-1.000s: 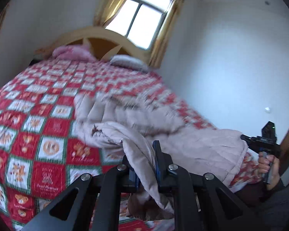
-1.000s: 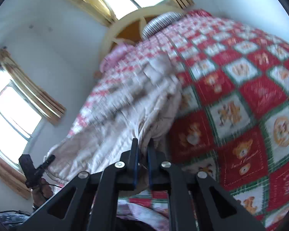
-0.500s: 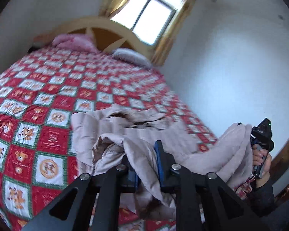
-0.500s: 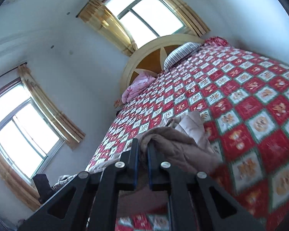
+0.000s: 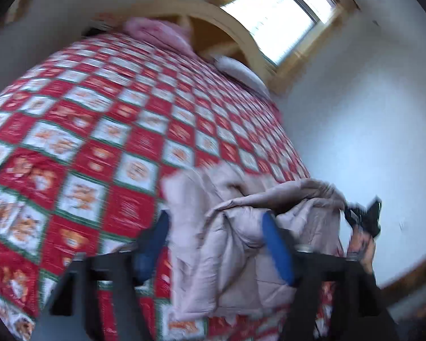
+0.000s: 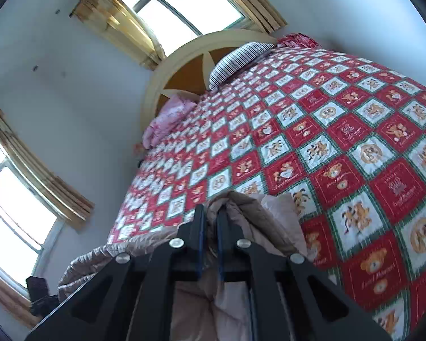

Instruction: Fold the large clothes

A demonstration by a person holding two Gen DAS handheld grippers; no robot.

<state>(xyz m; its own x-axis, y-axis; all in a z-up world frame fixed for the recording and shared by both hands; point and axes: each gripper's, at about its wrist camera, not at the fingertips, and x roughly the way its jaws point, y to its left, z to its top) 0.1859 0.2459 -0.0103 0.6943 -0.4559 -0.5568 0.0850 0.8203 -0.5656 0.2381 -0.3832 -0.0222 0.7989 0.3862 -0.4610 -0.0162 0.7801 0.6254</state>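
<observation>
left gripper (image 5: 215,227): jaws just opened wide, coat (image 5: 235,244) loose between them | right gripper (image 6: 210,221): clamped on coat fold | coat bunched at bed (image 6: 355,130) edge

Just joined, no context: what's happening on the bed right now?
A person with a handheld gripper in each hand is folding a pale pink padded coat at the near edge of a bed with a red checked quilt. The right gripper is shut on a bunched part of the coat. The left gripper has just been opening; its jaws now stand wide, with the fabric between them but not pinched. The coat is still crumpled, not neatly folded.
</observation>
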